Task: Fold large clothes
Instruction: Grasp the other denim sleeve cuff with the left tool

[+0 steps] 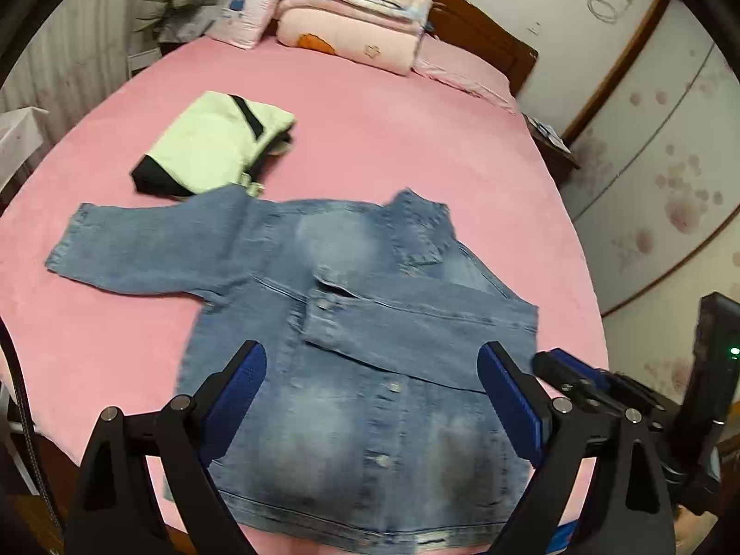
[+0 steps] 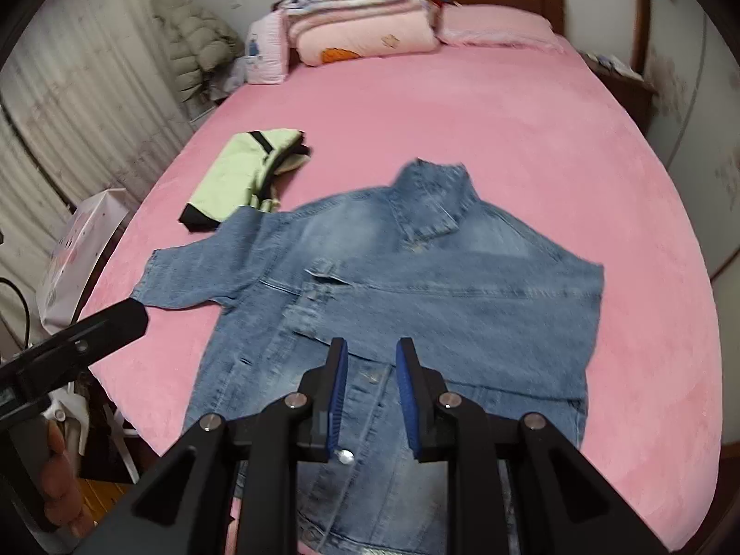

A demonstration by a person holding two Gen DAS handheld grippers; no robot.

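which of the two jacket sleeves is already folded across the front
The sleeve on the picture-right side of the denim jacket: it lies across the chest. The other sleeve lies stretched out on the pink bed.

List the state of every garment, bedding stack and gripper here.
Denim jacket: flat on the bed, one sleeve folded across, other spread.
Green garment: folded.
Quilts: folded, stacked.
Left gripper: open, empty.
Right gripper: slightly open, empty.
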